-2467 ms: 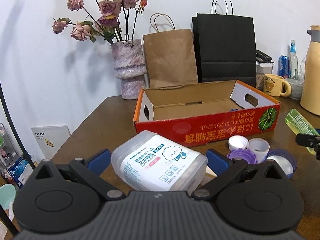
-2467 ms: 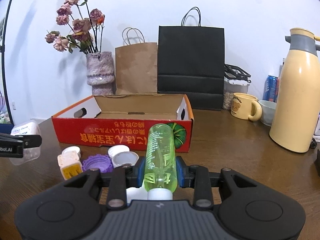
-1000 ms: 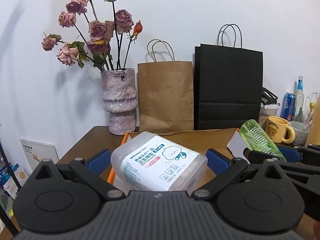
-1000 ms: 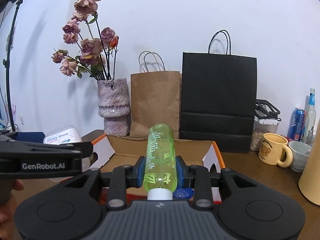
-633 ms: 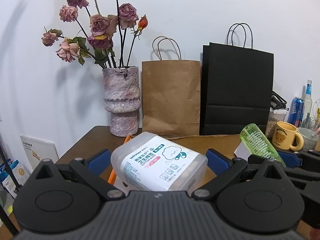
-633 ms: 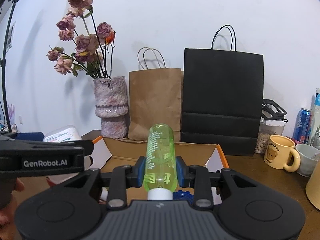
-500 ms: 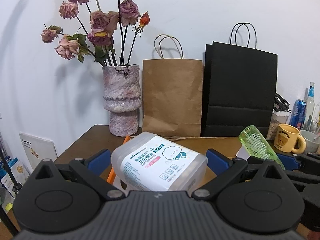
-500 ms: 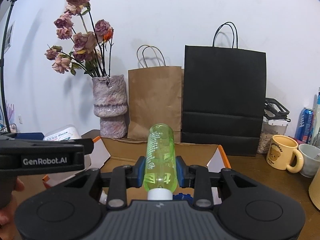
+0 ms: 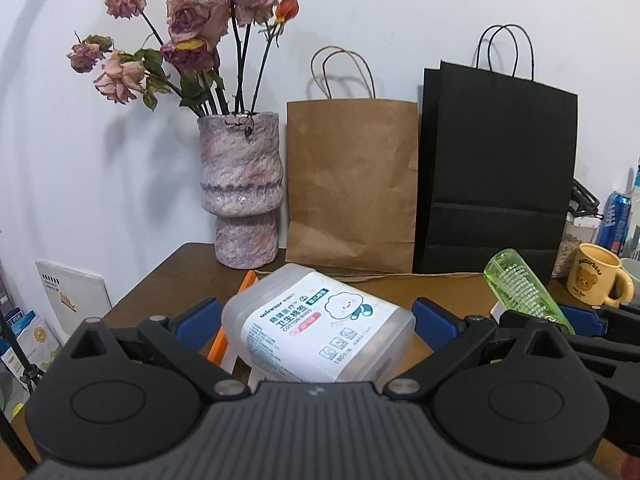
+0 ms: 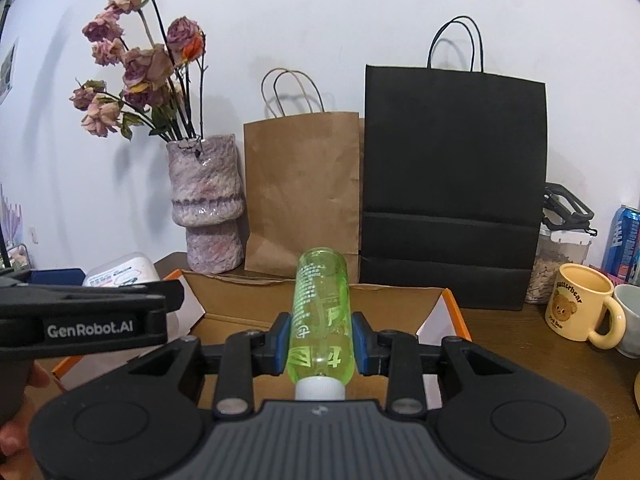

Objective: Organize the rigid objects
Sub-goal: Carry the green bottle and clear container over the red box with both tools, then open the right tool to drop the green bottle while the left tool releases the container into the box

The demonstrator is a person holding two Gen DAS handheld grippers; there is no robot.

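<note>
My left gripper [image 9: 316,316] is shut on a translucent cotton-swab box [image 9: 320,328] with a white label, held in the air above the left end of the orange cardboard box [image 9: 236,312]. My right gripper [image 10: 321,338] is shut on a green plastic bottle [image 10: 322,320] with a white cap toward the camera, held above the open cardboard box [image 10: 360,304]. The bottle also shows in the left wrist view [image 9: 524,292], to the right of the swab box. The left gripper and swab box [image 10: 120,274] show at the left of the right wrist view.
A vase of dried roses [image 9: 242,192], a brown paper bag [image 9: 352,184] and a black paper bag [image 9: 496,176] stand along the wall behind the box. A yellow bear mug [image 10: 580,306], a jar and a blue can [image 10: 624,240] are at the right.
Both grippers have risen from table level and moved forward over the cardboard box, each still holding its object. In the last half second they crept slightly closer to the back wall.
</note>
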